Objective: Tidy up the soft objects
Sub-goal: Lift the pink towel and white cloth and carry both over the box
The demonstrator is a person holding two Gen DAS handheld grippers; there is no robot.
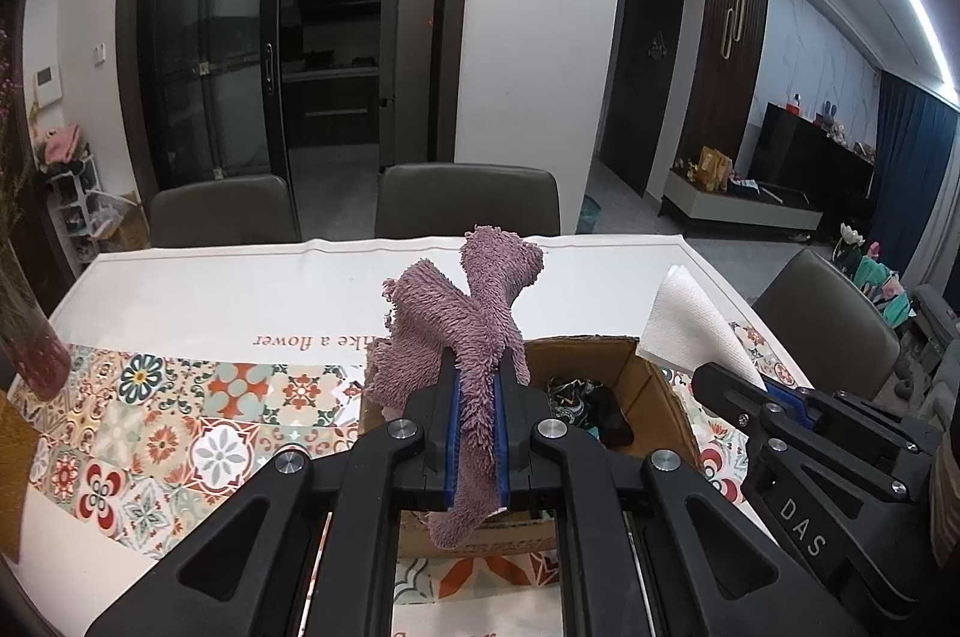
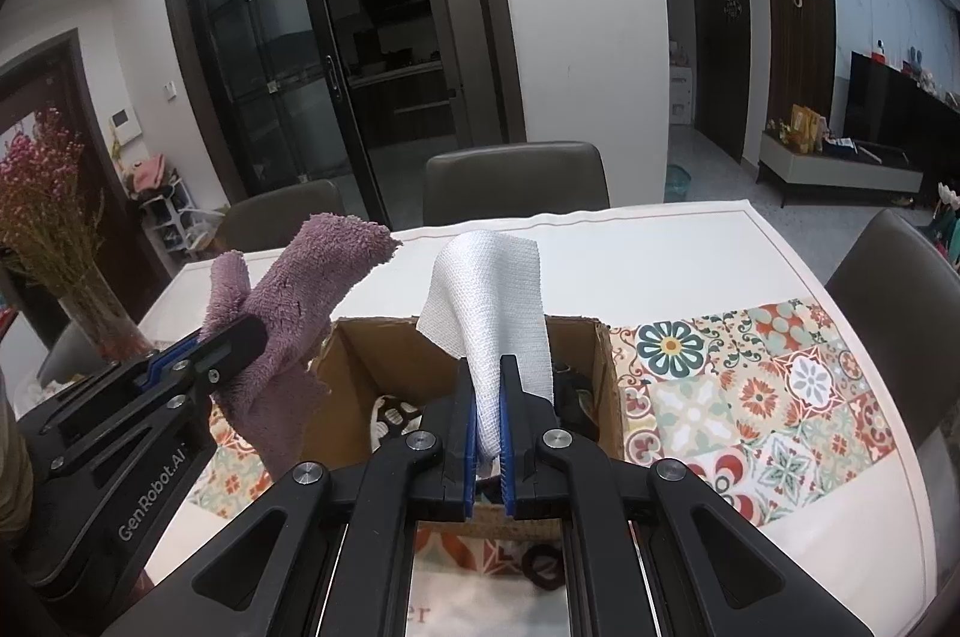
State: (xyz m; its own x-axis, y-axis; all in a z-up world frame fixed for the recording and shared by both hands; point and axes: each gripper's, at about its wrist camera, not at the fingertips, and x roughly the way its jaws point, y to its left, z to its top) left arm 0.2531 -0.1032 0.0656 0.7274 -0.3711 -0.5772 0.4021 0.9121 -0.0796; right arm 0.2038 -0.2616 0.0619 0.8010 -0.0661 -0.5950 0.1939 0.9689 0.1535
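Left gripper (image 1: 477, 421) fingers pinch purple towel (image 1: 474, 301); right gripper (image 2: 486, 427) fingers pinch white cloth (image 2: 498, 295). Cardboard box (image 2: 603, 373) lies just beyond both fingertips. Advise lowering each fully inside before releasing.

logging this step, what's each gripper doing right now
Left gripper: closed on the purple towel.
Right gripper: closed on the white cloth.

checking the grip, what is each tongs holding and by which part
Left tongs: purple towel, pinched mid-length. Right tongs: white cloth, near its lower end.
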